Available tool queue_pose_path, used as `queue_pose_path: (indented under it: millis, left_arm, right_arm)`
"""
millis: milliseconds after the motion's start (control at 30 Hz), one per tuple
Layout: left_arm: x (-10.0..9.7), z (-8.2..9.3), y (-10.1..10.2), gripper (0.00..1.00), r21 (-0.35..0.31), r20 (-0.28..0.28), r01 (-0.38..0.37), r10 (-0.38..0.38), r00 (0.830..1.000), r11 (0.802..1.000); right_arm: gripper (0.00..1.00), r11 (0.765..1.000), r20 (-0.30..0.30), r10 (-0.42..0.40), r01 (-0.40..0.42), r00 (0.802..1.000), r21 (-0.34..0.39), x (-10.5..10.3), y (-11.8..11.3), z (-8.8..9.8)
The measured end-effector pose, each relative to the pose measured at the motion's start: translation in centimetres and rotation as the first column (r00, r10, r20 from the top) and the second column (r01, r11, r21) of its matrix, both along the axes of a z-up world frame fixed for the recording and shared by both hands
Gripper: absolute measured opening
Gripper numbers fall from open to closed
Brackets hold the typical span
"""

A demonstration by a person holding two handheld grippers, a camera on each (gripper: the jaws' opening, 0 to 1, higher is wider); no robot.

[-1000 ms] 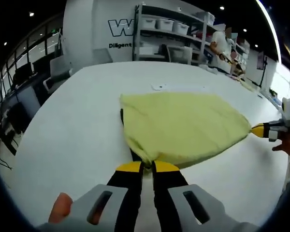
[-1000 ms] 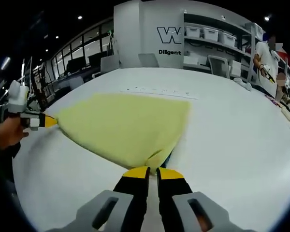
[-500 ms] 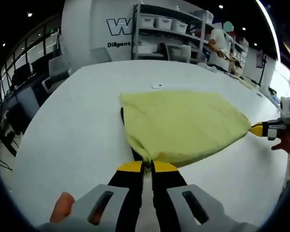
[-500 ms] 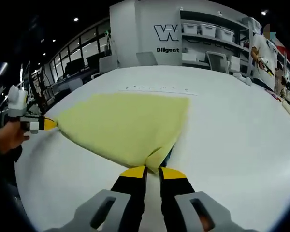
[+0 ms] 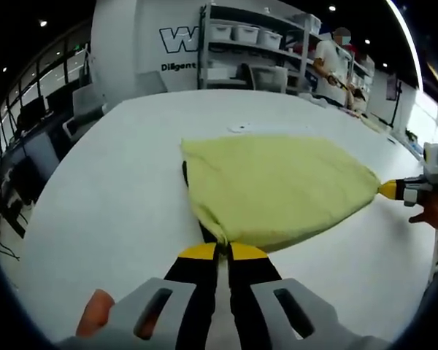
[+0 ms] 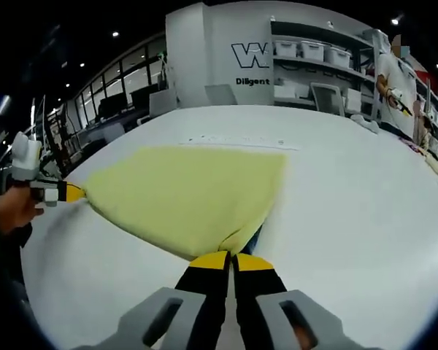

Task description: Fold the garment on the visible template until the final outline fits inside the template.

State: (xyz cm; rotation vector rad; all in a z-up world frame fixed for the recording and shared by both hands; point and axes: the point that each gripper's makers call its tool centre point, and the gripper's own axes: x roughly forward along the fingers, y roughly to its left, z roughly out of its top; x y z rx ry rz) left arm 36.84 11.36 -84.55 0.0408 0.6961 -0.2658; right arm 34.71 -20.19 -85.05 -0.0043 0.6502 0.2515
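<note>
A pale yellow garment (image 5: 277, 186) lies stretched over the white table (image 5: 109, 182), pulled taut between both grippers. My left gripper (image 5: 220, 248) is shut on its near corner. The right gripper (image 5: 393, 190) pinches the opposite corner at the right of the left gripper view. In the right gripper view the garment (image 6: 190, 193) spreads ahead, my right gripper (image 6: 230, 257) is shut on its near corner, and the left gripper (image 6: 67, 193) holds the far left corner. A dark line of the template (image 5: 185, 173) shows along the garment's left edge.
Shelves with white bins (image 5: 252, 44) stand behind the table, and a person (image 5: 336, 62) stands beside them. Chairs and desks (image 5: 80, 109) line the far left. A small white scrap (image 5: 239, 129) lies on the table beyond the garment. A hand (image 5: 434, 215) holds the right gripper.
The garment stays stretched between both grippers with little shift. The person at the shelves has moved. The right gripper view has tilted slightly.
</note>
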Motion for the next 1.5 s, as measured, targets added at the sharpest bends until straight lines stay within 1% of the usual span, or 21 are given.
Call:
queue_pose_path:
  millis: [233, 300, 467, 533, 567, 600, 667, 700, 733, 767, 867, 967, 1133, 1200, 1300, 1500]
  left_arm:
    - [-0.3, 0.1, 1.1, 0.02, 0.009, -0.012, -0.008, 0.008, 1.000, 1.000]
    - [-0.3, 0.2, 1.4, 0.02, 0.009, -0.007, -0.010, 0.010, 1.000, 1.000]
    - [-0.3, 0.1, 1.6, 0.01, 0.003, -0.013, -0.015, 0.015, 1.000, 1.000]
    - [-0.5, -0.2, 1.6, 0.01, 0.009, -0.021, -0.009, 0.009, 1.000, 1.000]
    - [-0.6, -0.4, 1.6, 0.01, 0.013, -0.028, 0.001, 0.000, 1.000, 1.000]
    - [-1.0, -0.8, 1.6, 0.01, 0.024, -0.047, 0.013, -0.012, 0.999, 1.000]
    - [-1.3, -1.4, 1.6, 0.01, 0.033, -0.055, 0.035, -0.033, 0.998, 0.999]
    - [-1.1, -1.3, 1.7, 0.01, 0.044, -0.029, 0.053, -0.052, 0.998, 0.998]
    - [-1.2, -1.3, 1.7, 0.01, 0.049, -0.026, 0.065, -0.064, 0.998, 0.997]
    - [-1.2, -1.3, 1.7, 0.01, 0.048, -0.028, 0.066, -0.065, 0.998, 0.997]
    - [-1.2, -1.1, 1.6, 0.01, 0.062, -0.027, 0.103, -0.101, 0.994, 0.993]
    - [-1.3, -1.1, 1.8, 0.01, 0.046, -0.029, 0.103, -0.102, 0.994, 0.994]
    - [-1.4, -0.9, 1.6, 0.01, 0.067, -0.018, 0.120, -0.119, 0.993, 0.991]
    - [-1.4, -0.8, 1.6, 0.01, 0.074, -0.018, 0.138, -0.137, 0.990, 0.988]
    - [-1.4, -0.3, 1.5, 0.02, 0.098, 0.000, 0.186, -0.187, 0.982, 0.978]
    - [-2.0, -0.1, 1.3, 0.02, 0.114, 0.001, 0.237, -0.238, 0.971, 0.965]
  right_arm:
    - [0.00, 0.999, 0.004, -0.031, 0.031, 1.000, -0.012, -0.1, -1.5, 0.3]
    - [0.00, 0.999, 0.005, -0.040, 0.040, 0.999, -0.012, -0.2, -1.8, 0.4]
    - [0.00, 0.998, 0.003, -0.052, 0.052, 0.999, -0.024, -0.3, -2.5, 0.4]
    - [0.00, 0.998, 0.001, -0.054, 0.054, 0.999, -0.027, -0.3, -2.6, 0.3]
    - [0.00, 0.997, -0.004, -0.065, 0.065, 0.998, -0.048, -0.4, -2.9, 0.2]
    - [0.00, 0.997, -0.005, -0.064, 0.064, 0.998, -0.048, -0.4, -2.9, 0.1]
    - [0.00, 0.997, -0.014, -0.062, 0.061, 0.998, -0.048, -0.5, -2.9, -0.2]
    - [0.00, 0.997, -0.027, -0.059, 0.058, 0.998, -0.056, -0.6, -2.9, -0.5]
    - [0.00, 0.996, -0.037, -0.061, 0.058, 0.997, -0.063, -0.7, -3.0, -0.7]
    - [0.00, 0.996, -0.041, -0.061, 0.058, 0.997, -0.065, -0.7, -3.0, -0.8]
    - [0.00, 0.996, -0.053, -0.067, 0.064, 0.996, -0.067, -0.7, -3.0, -1.3]
    - [0.00, 0.996, -0.053, -0.068, 0.064, 0.996, -0.069, -0.8, -3.0, -1.2]
    - [0.00, 0.995, -0.054, -0.069, 0.066, 0.996, -0.072, -0.8, -3.2, -1.2]
    - [0.00, 0.994, -0.051, -0.074, 0.069, 0.996, -0.087, -0.7, -3.4, -1.1]
    - [0.00, 0.993, -0.047, -0.072, 0.068, 0.996, -0.094, -0.7, -3.4, -1.0]
    - [0.00, 0.993, -0.050, -0.077, 0.072, 0.996, -0.095, -0.8, -3.5, -1.1]
